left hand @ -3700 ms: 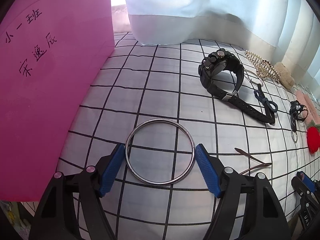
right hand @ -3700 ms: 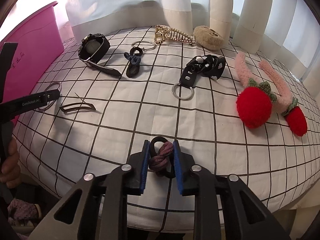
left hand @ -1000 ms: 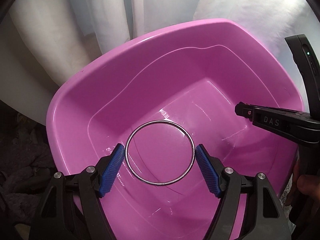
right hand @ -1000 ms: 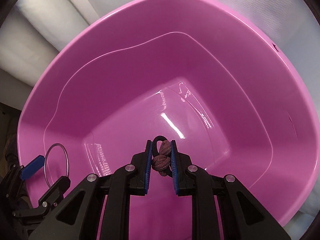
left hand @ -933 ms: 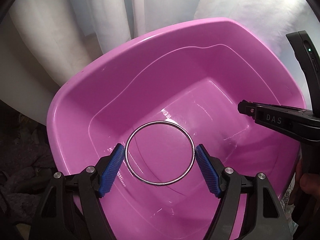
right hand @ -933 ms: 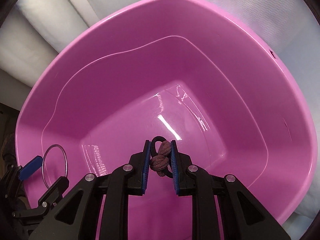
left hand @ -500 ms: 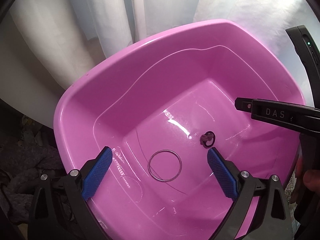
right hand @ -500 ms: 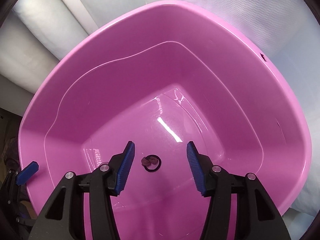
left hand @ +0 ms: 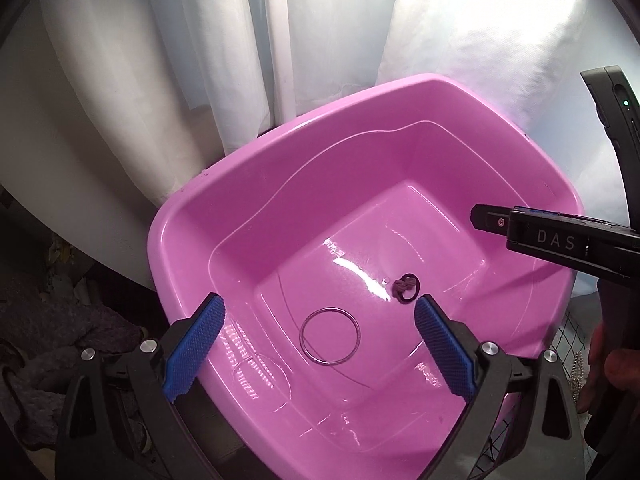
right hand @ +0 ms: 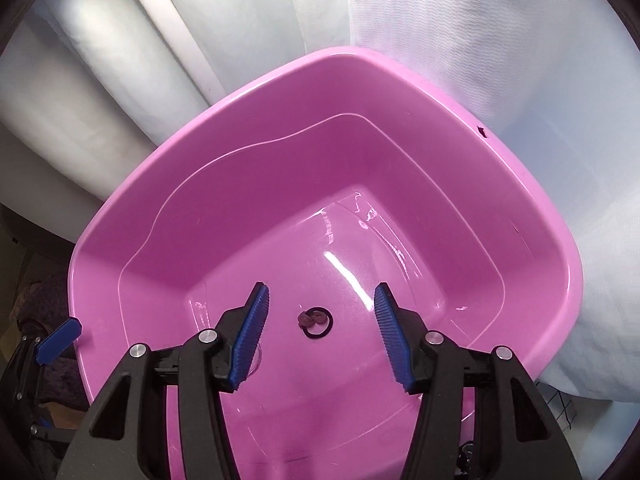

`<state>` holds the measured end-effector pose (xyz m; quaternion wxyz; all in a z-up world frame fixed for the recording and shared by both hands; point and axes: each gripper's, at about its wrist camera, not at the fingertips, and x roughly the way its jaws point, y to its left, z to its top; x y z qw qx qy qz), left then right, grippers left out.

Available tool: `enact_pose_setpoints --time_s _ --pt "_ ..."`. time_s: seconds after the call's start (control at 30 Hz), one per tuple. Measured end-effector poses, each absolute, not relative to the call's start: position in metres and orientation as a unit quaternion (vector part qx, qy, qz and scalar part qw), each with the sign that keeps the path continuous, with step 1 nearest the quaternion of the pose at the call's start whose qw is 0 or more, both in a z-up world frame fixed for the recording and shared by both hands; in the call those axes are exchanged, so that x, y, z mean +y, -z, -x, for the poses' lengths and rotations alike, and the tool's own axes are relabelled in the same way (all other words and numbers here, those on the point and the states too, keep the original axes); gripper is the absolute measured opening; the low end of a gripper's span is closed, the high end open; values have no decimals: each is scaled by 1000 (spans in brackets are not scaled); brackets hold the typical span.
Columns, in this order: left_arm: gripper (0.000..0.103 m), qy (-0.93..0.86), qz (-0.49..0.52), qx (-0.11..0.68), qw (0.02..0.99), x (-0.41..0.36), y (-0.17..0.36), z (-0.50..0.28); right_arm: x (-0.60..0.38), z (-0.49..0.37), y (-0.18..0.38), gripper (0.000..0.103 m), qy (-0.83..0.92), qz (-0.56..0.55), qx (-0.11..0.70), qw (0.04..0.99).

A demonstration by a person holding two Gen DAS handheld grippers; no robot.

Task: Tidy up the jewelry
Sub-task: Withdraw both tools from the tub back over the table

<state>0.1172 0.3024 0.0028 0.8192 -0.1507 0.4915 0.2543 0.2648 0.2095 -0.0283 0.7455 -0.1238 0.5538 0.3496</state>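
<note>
Left gripper (left hand: 316, 344), lower centre of the left wrist view: black frame, blue ribbed pads (left hand: 195, 348) spread wide, nothing between them; its jaws have just been opening. Right gripper (right hand: 320, 344), lower centre of the right wrist view: jaws about half apart, likewise just opened and empty. Both hang over the glossy pink plastic basin (left hand: 280, 152).

On the basin floor, centre of the left view, lies the thin silver metal bangle (left hand: 330, 336), flat. Just beside it, up and to the right and apart from it, lies the small dark knotted hair tie (left hand: 406, 289).

Handling, as judged:
- Bangle: light, rigid and slick. Best pinched across its outer edge.
- Hair tie: light, soft and yielding. Best gripped at the knot.

White curtains (left hand: 200, 60) hang behind the basin.
</note>
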Motion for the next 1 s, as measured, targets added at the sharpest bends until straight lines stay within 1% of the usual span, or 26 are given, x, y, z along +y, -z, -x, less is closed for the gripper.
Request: enact_pose_setpoints --time_s 0.1,0.2,0.3,0.57,0.77,0.83,1.0 --pt "94 -258 140 476 829 293 -13 -107 200 -254 16 58 -354 116 540 755" --pt "95 -258 131 463 837 285 -21 -99 189 -243 4 60 -355 113 527 764" --pt "96 -254 130 454 844 274 -28 -90 174 -232 -6 66 -353 105 516 774" --pt "96 -238 116 441 858 239 -41 -72 107 -201 -19 67 -330 70 507 793" --pt "96 -214 100 442 865 204 -44 -57 47 -161 -28 67 -305 56 494 812" --pt "96 -202 90 443 868 189 -45 -52 27 -149 -27 69 -294 49 490 819" --pt "96 -174 63 445 876 150 -41 -40 -35 -111 -17 70 -254 32 481 839"
